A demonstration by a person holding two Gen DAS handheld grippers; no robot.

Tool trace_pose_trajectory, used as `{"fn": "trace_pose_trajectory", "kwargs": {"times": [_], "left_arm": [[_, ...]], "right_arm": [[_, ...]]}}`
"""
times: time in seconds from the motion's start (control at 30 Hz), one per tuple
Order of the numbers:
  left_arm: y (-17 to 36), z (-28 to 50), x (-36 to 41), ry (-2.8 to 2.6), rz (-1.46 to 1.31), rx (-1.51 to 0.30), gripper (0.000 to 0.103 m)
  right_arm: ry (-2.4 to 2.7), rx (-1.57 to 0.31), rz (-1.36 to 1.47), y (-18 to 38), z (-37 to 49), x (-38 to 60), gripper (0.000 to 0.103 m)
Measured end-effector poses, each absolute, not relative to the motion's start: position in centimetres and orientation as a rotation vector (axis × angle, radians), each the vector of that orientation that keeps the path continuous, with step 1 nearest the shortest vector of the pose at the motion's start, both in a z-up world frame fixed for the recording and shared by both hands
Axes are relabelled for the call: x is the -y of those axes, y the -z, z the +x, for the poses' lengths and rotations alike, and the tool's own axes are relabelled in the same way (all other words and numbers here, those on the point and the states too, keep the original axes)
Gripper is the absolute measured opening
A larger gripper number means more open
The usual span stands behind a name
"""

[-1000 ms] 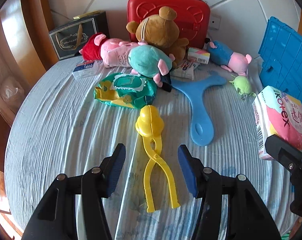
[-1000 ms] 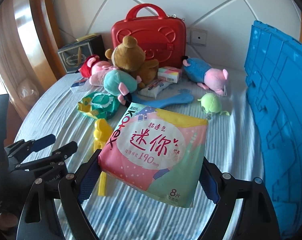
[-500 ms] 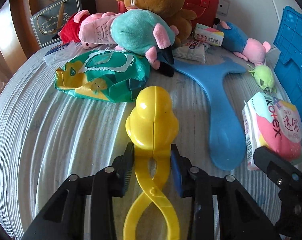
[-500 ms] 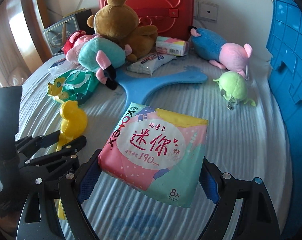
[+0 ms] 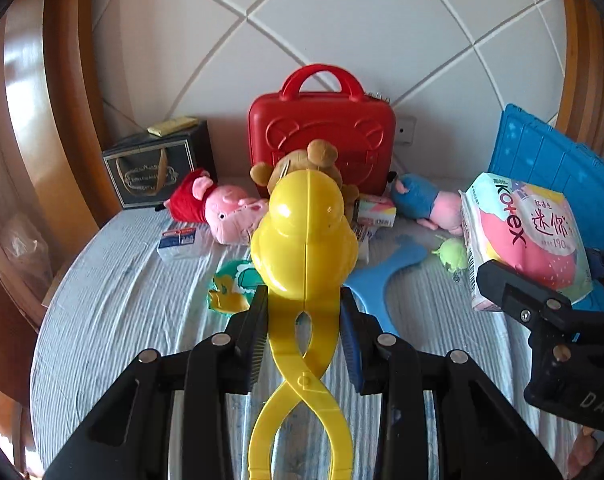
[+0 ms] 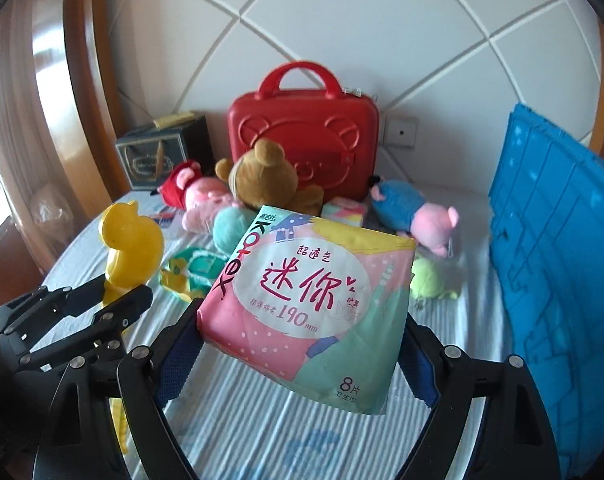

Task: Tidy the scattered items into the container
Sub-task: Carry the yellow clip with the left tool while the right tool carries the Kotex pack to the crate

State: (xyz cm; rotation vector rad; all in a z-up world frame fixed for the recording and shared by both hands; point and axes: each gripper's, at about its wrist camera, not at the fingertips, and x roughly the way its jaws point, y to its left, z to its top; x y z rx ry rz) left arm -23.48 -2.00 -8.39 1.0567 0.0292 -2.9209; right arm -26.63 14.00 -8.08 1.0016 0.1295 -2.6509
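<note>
My left gripper [image 5: 304, 332] is shut on the yellow duck-shaped tongs [image 5: 306, 240], pads pressing the neck just below the duck head, handles hanging toward the camera. The tongs are held up off the striped bed cover [image 5: 121, 304]. In the right wrist view the yellow duck tongs [image 6: 129, 240] and the left gripper [image 6: 113, 300] show at the left. My right gripper [image 6: 297, 344] is shut on a pink and green Kotex pad pack [image 6: 310, 300], also held in the air. The blue crate [image 6: 562, 260] stands at the right edge.
A red case [image 5: 322, 144] stands against the wall, a brown bear [image 6: 261, 176] in front of it. A pink pig plush [image 5: 221, 208], a blue pig plush [image 6: 406, 208], a small green plush [image 6: 430, 280], a green wipes pack [image 6: 189, 272], a flat blue paddle [image 5: 382, 276] and a black gift bag [image 5: 157, 164] lie around.
The left gripper went down to the yellow tongs, shut on their neck and lifted them off the bed. The right gripper rose with the pad pack still in it.
</note>
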Motion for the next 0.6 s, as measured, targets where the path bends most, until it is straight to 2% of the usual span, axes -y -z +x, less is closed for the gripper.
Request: {"fn": "trace_pose_trajectory", "kwargs": {"times": [0.27,0.6], "left_arm": [[0.8,-19.6,-1.7,3.097,0.884,-0.002,0.032],[-2.9,-17.5,-14.4,3.274,0.844,0.034,0.032]], "right_arm": [[2.824,-0.132,0.802,-1.9,-19.9,-16.9,0.087],[3.029,-0.085,0.713,-6.6,-15.5,-28.2,0.087]]}}
